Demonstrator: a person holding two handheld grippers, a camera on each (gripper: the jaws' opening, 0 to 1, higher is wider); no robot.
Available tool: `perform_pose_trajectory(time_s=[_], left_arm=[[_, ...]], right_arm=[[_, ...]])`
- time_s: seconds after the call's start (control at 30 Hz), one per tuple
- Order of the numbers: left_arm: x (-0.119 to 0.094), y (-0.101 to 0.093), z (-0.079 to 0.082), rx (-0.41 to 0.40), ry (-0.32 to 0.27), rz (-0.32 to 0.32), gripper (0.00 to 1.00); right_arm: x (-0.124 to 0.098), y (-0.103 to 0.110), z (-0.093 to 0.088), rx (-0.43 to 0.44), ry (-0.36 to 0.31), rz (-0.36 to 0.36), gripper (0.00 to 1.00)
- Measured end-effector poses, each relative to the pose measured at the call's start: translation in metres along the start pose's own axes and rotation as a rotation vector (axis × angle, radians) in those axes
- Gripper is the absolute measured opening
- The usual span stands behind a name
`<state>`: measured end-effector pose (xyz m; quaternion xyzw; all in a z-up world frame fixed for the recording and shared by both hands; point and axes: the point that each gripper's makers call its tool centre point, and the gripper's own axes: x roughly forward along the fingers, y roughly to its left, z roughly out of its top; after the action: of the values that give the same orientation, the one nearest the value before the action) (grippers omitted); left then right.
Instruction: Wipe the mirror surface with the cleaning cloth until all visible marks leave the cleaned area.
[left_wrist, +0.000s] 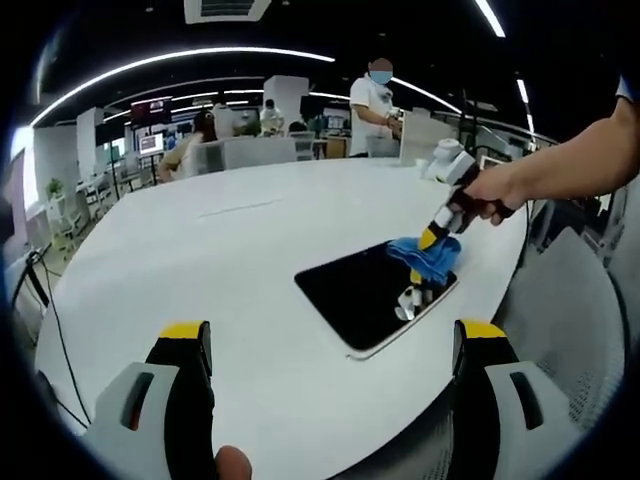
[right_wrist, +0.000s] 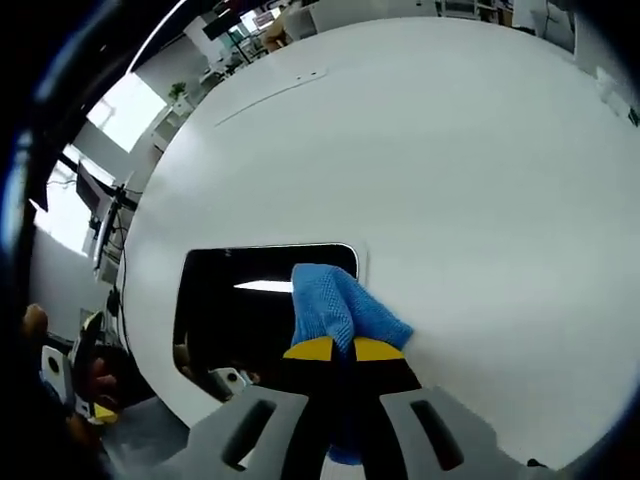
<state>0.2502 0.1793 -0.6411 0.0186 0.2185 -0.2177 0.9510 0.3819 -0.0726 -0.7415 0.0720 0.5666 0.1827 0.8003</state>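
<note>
One white table (left_wrist: 200, 260); open-plan office behind

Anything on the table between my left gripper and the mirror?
No. In the left gripper view, only bare white table lies between the left gripper and the mirror; the right gripper holds the blue cloth on its far end.

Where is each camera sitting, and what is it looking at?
Left gripper view: rides the open left gripper, looking across the white table at the mirror; a hand holds the right gripper.
Right gripper view: rides the right gripper, looking down at the blue cloth it pinches.
Both share mirror, cloth, table.
</note>
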Motion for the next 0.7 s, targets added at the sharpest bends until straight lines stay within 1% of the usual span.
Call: perform_pose_trajectory(time_s=[0.2,0.3,0.4,0.53,0.57,0.63,0.7], left_arm=[[0.001,-0.003,0.0,0.018,0.01,-0.009,0.99],[0.001,0.001,0.004,0.001,-0.006,0.004,0.99],[0.001,0.003,0.005,-0.012,-0.009,0.002,0.99],[0.001,0.0,0.005,0.008,0.0,-0.01,0.99],[0.001,0.001,0.004,0.008,0.0,-0.009,0.99],[0.001,0.002,0.005,0.01,-0.003,-0.003,0.99],[0.0,0.008,0.006,-0.013,-0.012,0.014,0.99]], right_arm=[[-0.001,-0.001,0.0,-0.004,-0.004,-0.001,0.0],[-0.001,-0.002,0.0,0.003,-0.007,0.001,0.0],[-0.001,-0.002,0.0,0.019,-0.014,0.001,0.0],[-0.001,-0.001,-0.001,0.004,-0.025,-0.015,0.0],[-0.001,-0.001,0.0,0.017,-0.025,-0.025,0.0],[-0.002,0.0,-0.002,0.006,-0.023,-0.034,0.0],[-0.002,0.0,-0.004,0.003,-0.027,-0.041,0.0]])
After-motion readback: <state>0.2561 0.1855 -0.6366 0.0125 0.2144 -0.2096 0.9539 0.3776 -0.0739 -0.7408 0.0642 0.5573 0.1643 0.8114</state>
